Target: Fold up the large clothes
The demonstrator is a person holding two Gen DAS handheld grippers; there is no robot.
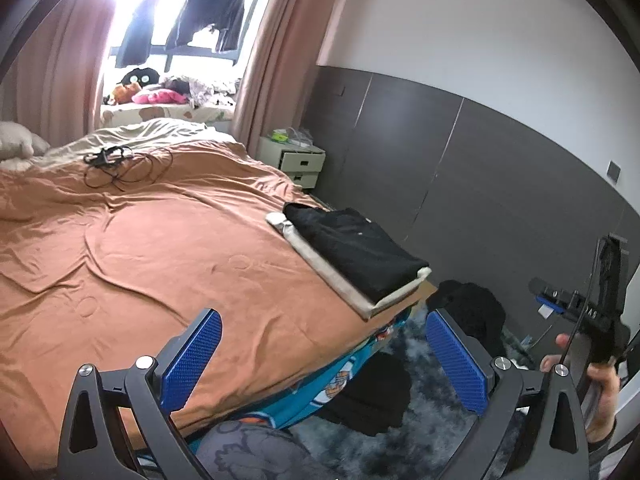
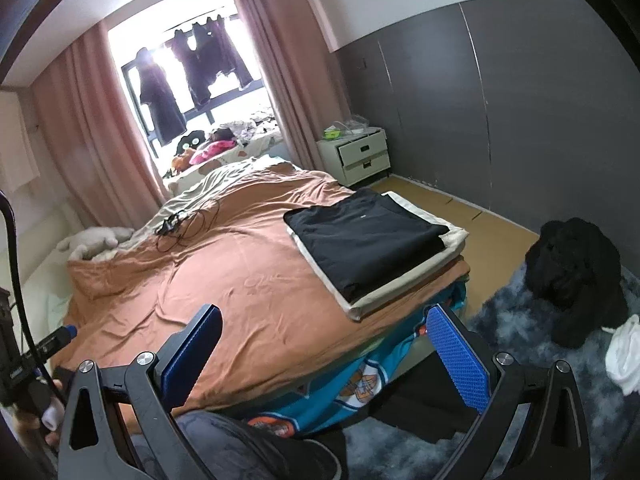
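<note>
Window (image 1: 160, 12) glare blown out; fisheye edges dark, warped.

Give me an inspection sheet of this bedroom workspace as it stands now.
Surface: bed with a rumpled orange cover, mostly bare.
Job's things: folded black garment on a folded cream garment at the bed's corner; black clothes pile on the rug.
Clutter: white cloth on the rug; plush toys on the window ledge.
Grippers: left claw and right claw both open, empty.
Cables: black cable tangle on the bed.
Surroundings: nightstand, pink curtains, dark clothes hanging at the window.
</note>
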